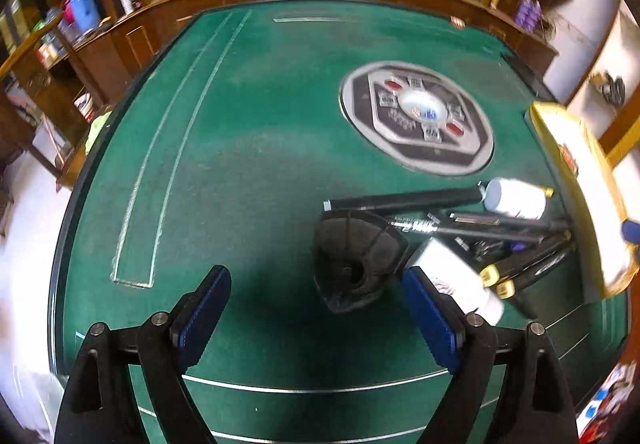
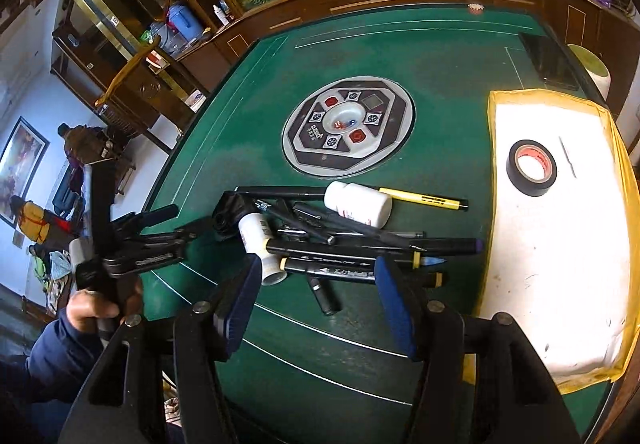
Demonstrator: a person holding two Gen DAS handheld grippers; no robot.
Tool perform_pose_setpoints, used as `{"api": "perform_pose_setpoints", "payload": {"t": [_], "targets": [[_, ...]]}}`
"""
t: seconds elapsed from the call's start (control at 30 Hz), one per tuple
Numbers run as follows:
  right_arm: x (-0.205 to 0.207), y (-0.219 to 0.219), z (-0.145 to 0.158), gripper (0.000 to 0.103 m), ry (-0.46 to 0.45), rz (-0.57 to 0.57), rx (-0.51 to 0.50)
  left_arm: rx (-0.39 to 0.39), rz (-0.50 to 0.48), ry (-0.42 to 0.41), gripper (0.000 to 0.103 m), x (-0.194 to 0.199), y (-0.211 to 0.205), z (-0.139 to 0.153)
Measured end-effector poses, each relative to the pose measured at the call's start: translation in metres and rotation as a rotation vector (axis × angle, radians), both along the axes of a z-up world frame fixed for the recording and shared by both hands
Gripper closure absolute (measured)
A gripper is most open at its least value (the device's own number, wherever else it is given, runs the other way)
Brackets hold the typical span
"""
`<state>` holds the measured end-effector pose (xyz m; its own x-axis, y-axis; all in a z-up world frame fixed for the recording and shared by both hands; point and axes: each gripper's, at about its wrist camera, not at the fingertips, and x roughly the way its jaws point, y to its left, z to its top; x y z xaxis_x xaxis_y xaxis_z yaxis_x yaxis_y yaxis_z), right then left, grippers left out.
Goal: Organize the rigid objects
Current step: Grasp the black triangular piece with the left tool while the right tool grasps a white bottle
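A pile of black pens and markers [image 2: 360, 244] lies on the green table [image 2: 320, 56], with two white bottles [image 2: 358, 204] [image 2: 260, 244] and a yellow pen [image 2: 424, 200]. My right gripper [image 2: 317, 262] hovers open just over the near side of the pile, its pads touching nothing. At the pile's left end lies a black fan-shaped piece [image 1: 356, 260]. My left gripper [image 1: 316, 272] stands wide open beside it, holding nothing. A hand [image 2: 92, 308] holds that left gripper [image 2: 180, 222] in the right wrist view. The bottles [image 1: 516, 198] [image 1: 452, 272] also show in the left wrist view.
A white tray with a yellow rim [image 2: 492, 124] lies right of the pile, holding a black tape roll [image 2: 532, 168]. A round control panel [image 2: 348, 126] sits in the table's middle. A dark flat slab [image 2: 548, 60] lies at the far right edge. Wooden cabinets stand behind.
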<state>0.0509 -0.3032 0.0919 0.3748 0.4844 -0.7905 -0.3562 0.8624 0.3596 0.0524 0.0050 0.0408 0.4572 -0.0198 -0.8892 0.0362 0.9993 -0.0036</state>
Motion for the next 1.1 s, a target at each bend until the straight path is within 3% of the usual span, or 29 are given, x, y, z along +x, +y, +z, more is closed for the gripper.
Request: {"api": "perform_pose_setpoints", "payload": {"t": [0.23,0.4,0.47,0.53,0.57,0.9,1.1], "targets": [[-0.003,-0.002,0.001,0.043,-0.004,-0.048,0.002,0.069,-0.091,0.034,0.012,0.015,-0.014,-0.018],[-0.004,0.003,-0.001,0.043,0.005,-0.051,-0.005,0.026,-0.102,0.059,0.006,0.031,-0.010,-0.038],[-0.004,0.008,-0.003,0.042,0.009,-0.039,-0.007,-0.003,-0.073,0.043,0.010,0.031,-0.003,-0.037],[-0.004,0.019,-0.005,0.042,0.011,-0.011,-0.012,-0.001,-0.063,0.027,0.033,0.026,0.000,-0.032],[-0.004,0.026,-0.007,0.042,0.011,0.006,-0.015,-0.002,-0.058,0.024,0.037,0.022,0.004,-0.030],[0.004,0.113,-0.031,0.042,0.029,0.214,-0.086,-0.013,0.001,0.046,0.038,-0.028,0.035,-0.029],[0.022,0.160,-0.053,0.045,0.028,0.275,-0.219,-0.014,0.006,0.051,0.039,-0.038,0.045,-0.029]]}}
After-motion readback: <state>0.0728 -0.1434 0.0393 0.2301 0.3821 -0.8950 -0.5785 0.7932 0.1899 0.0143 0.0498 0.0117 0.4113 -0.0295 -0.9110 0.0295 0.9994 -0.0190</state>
